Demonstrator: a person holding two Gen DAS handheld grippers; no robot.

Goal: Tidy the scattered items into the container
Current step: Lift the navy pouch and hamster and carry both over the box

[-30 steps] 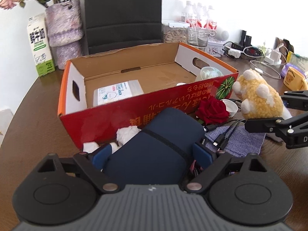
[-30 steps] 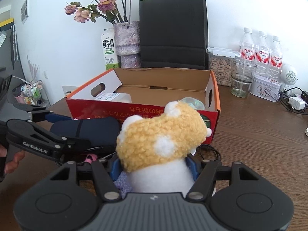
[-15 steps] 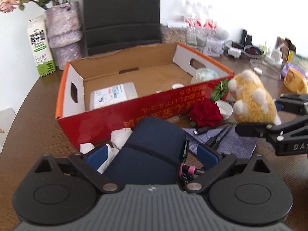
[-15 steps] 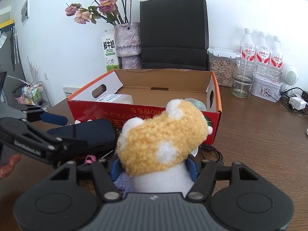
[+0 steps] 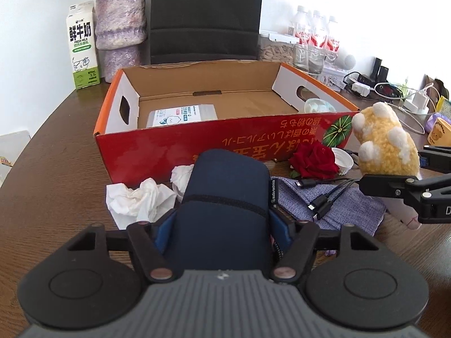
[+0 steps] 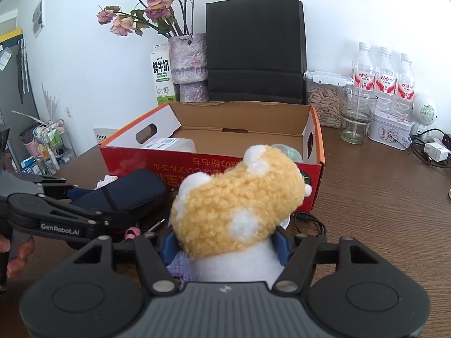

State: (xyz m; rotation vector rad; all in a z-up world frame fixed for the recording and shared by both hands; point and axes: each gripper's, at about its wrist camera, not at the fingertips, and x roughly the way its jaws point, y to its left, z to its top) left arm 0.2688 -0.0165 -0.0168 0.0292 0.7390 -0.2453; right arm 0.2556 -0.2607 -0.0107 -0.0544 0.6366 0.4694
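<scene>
Navy pouch (image 5: 225,197) sits between the left tool (image 5: 222,225) pads, jaws just closed onto it; right tool (image 6: 225,245), angled downward, clamps the yellow plush (image 6: 236,205).

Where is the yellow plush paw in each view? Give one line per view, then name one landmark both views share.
Left wrist view: the yellow plush paw sits at the right edge, held in the right gripper, beside the red rose.
Right wrist view: it fills the lower centre, clamped between that gripper's blue pads.
Shared landmark: the red cardboard box behind it.
</scene>
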